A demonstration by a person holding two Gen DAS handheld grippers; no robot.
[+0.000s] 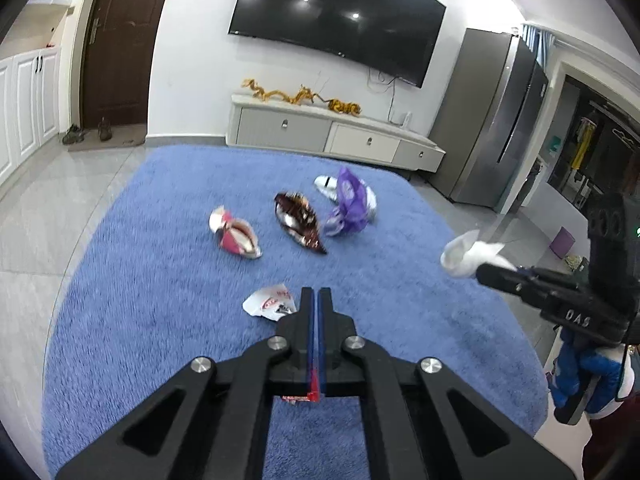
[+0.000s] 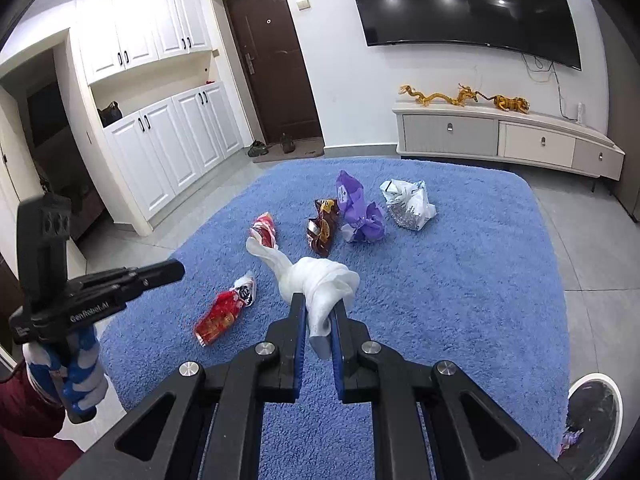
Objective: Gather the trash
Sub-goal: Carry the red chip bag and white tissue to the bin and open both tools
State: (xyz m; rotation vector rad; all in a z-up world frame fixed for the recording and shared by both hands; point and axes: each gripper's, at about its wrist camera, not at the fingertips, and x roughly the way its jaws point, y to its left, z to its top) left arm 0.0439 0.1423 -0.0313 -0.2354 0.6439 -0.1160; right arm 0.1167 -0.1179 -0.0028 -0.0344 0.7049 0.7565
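My right gripper [image 2: 318,306] is shut on a crumpled white tissue [image 2: 320,280] and holds it above the blue rug [image 2: 440,280]; it also shows in the left wrist view [image 1: 470,254]. My left gripper [image 1: 318,292] has its jaws closed, with a red and white wrapper [image 1: 270,304] showing at its tip and a red scrap between the finger bases. In the right wrist view that red wrapper [image 2: 224,312] seems to lie on the rug below the left gripper [image 2: 176,270]. A pink wrapper [image 1: 236,238], a brown wrapper [image 1: 300,224], a purple wrapper [image 1: 348,204] and a white bag [image 2: 408,204] lie further out.
A white-rimmed bin [image 2: 594,412] stands off the rug at the lower right. A low TV cabinet [image 2: 504,136] stands against the far wall. White cupboards [image 2: 168,140] and a dark door [image 2: 272,60] are to the left. A grey fridge [image 1: 492,116] stands on the right.
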